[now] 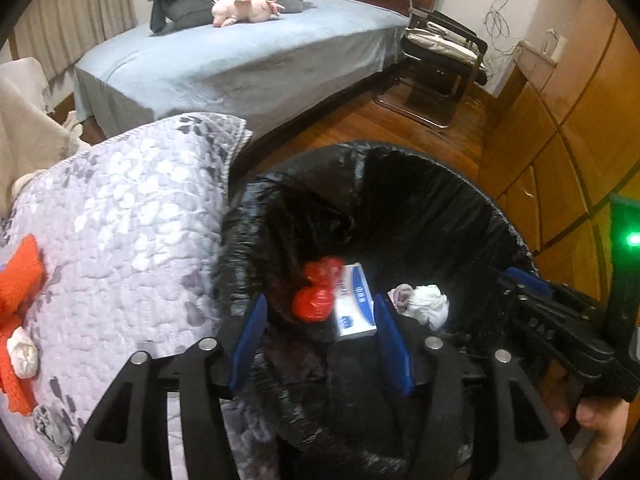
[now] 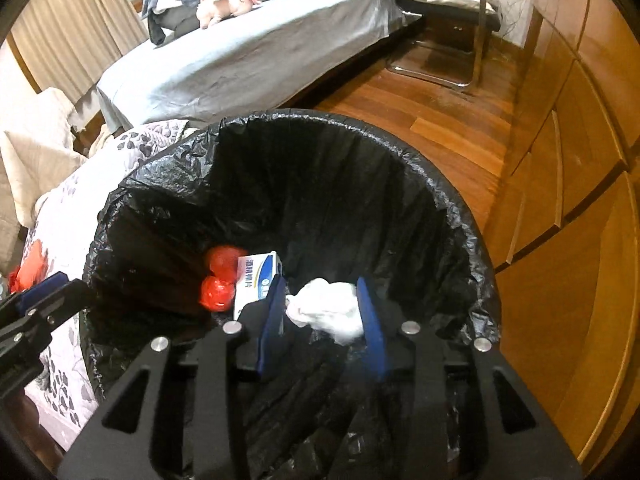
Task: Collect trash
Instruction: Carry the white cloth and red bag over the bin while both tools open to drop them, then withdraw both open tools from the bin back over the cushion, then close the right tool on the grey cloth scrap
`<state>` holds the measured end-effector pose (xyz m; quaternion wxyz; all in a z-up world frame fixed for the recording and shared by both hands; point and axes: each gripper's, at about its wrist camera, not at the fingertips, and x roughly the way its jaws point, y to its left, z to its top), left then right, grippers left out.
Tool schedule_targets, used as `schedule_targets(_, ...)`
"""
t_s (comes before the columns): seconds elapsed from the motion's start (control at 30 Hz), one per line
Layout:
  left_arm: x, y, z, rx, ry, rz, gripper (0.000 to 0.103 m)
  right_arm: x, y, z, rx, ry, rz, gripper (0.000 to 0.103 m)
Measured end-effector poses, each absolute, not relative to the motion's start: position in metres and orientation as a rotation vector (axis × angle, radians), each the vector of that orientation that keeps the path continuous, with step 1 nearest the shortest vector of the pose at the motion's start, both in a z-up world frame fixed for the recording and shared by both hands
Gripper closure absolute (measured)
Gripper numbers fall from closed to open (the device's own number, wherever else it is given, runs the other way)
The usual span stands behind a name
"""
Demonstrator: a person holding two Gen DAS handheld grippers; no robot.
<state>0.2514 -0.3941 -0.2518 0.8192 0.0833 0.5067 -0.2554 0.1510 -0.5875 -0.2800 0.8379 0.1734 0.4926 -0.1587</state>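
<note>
A: What's in the round bin w/ the crinkly black plastic liner?

B: Three bits of trash at the bottom. A crumpled red plastic wad, a white-and-blue cardboard box touching it at its 3 o'clock, and a crumpled white tissue ball further toward 3 o'clock. The box's print is too blurry to read.

A: Jaws?

B: Left gripper is spread, blue pads apart, nothing pinched; the box and red wad only show through the gap, lying lower in the bin. Right gripper is also spread. The tissue sits between its pads in the right wrist view; I can't tell if it touches them, but the left view shows it lying on the liner, so not gripped.

A: Anything cut off?

B: Bin's near rim is hidden behind both gripper bodies. In the left view the right gripper enters at 3 o'clock, w/ part of a hand at 4 o'clock, cropped by the lens edge. A quilted grey floral blanket lies at 9 o'clock, touching the liner; an orange knitted thing on it is half out of frame. The grey bed sits at 12 o'clock.
</note>
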Motion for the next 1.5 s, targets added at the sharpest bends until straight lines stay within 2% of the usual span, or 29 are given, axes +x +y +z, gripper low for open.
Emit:
schedule_targets(0.1, 0.252, -0.377, -0.245, 0.174, 1.073, -0.526, 0.047, 0.141, -0.581, -0.266, 0.387, 1.013, -0.366, 0.066)
schedule_targets(0.23, 0.246, -0.338, -0.232, 0.181, 1.031, -0.489, 0.04, 0.127, -0.556, -0.248, 0.395, 0.993, -0.352, 0.066)
schedule_targets(0.33, 0.24, -0.299, -0.227, 0.193, 1.002, -0.445, 0.039, 0.118, -0.518, -0.239, 0.362, 0.995, -0.317, 0.066)
schedule_targets(0.67, 0.211, -0.119, -0.222, 0.143, 0.963, -0.229, 0.039, 0.124, -0.353, -0.238, 0.233, 1.028, -0.072, 0.066)
schedule_targets(0.93, 0.194, -0.012, -0.231, 0.106, 0.944, -0.092, 0.039, 0.153, -0.231, -0.245, 0.152, 1.034, 0.088, 0.066)
schedule_targets(1.13, 0.185, 0.037, -0.242, 0.038, 0.95, -0.054, 0.041, 0.166, -0.176, -0.254, 0.129, 1.025, 0.146, 0.066)
schedule_targets(1.5, 0.182, 0.072, -0.255, -0.004, 0.952, -0.042, 0.039, 0.187, -0.12, -0.275, 0.102, 1.059, 0.197, 0.066)
